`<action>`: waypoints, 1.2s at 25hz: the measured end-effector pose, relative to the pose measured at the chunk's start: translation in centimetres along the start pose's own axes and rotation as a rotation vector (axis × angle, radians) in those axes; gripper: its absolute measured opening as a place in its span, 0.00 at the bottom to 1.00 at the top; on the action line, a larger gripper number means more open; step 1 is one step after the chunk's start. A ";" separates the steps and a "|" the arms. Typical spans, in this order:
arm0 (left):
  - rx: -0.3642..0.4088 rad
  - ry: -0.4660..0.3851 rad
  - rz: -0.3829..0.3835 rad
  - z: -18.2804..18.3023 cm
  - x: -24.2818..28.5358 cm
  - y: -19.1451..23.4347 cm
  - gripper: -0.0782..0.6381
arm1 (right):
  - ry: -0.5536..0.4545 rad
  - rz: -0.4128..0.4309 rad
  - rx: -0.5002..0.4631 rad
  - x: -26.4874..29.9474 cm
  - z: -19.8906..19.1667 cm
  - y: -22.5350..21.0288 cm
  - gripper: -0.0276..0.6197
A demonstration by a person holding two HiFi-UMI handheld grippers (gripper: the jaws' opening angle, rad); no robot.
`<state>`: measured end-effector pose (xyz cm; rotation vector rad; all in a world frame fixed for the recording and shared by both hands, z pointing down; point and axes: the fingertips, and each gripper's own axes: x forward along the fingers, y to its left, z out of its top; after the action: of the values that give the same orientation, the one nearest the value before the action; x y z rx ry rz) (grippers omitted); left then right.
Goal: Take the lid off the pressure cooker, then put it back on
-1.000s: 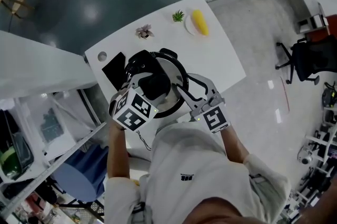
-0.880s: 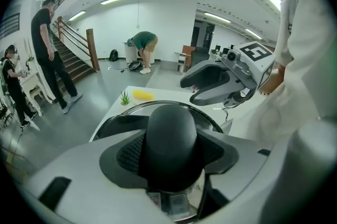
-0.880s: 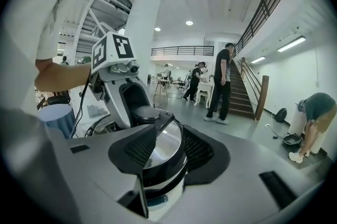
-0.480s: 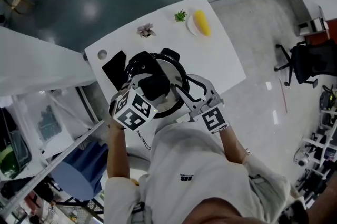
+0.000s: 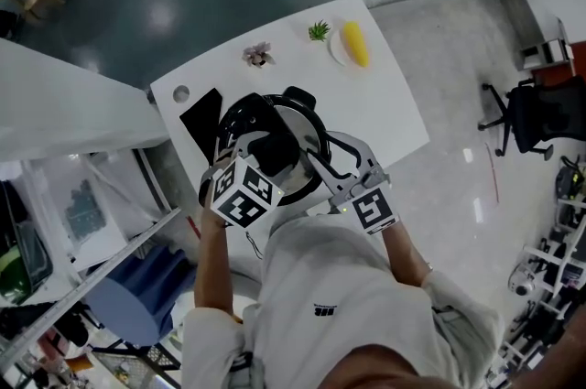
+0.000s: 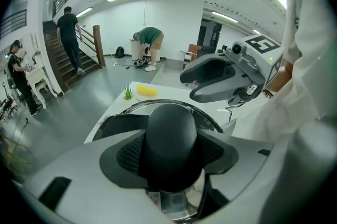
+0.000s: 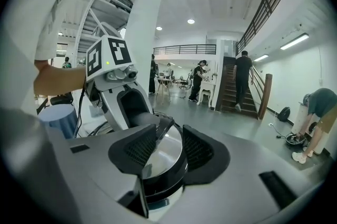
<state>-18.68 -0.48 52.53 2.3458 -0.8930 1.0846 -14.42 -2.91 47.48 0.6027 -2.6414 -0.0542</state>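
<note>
**A:** Which step is in hand here?

**B:** The lid (image 5: 304, 124) sits on the pressure cooker (image 7: 160, 178), which stands on the white table (image 5: 385, 103). The left gripper (image 6: 171, 157) is clamped on the knob (image 6: 171, 128) at the centre of the lid. The right gripper (image 7: 163, 152) is at the cooker's near rim. The rim fills the gap between its pads, so I read it as a steadying hold. I judge that the lid is about to be lifted, or was just set back. Which of the two, I cannot say.

**A:** What does the next move need?

**B:** Probably a straight pull upward, while the cooker body is kept still.

**A:** And the materials?

**B:** The knob is a smooth, matt black dome. The lid is polished steel, round and slightly domed, and a black band runs under its edge. The gripper pads are dark and ribbed.
</note>
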 end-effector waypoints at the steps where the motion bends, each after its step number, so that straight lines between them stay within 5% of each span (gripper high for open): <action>1: -0.002 -0.002 0.001 0.0 0.0 0.0 0.51 | 0.000 0.001 0.001 0.0 -0.1 0.0 0.29; 30: -0.304 -0.075 0.255 0.1 -0.3 1.1 0.51 | -0.014 -0.044 0.065 0.6 -0.5 -1.9 0.23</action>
<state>-19.54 -1.19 52.32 2.0724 -1.3139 0.8828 -13.87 -4.83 47.95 0.6840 -2.6526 0.0139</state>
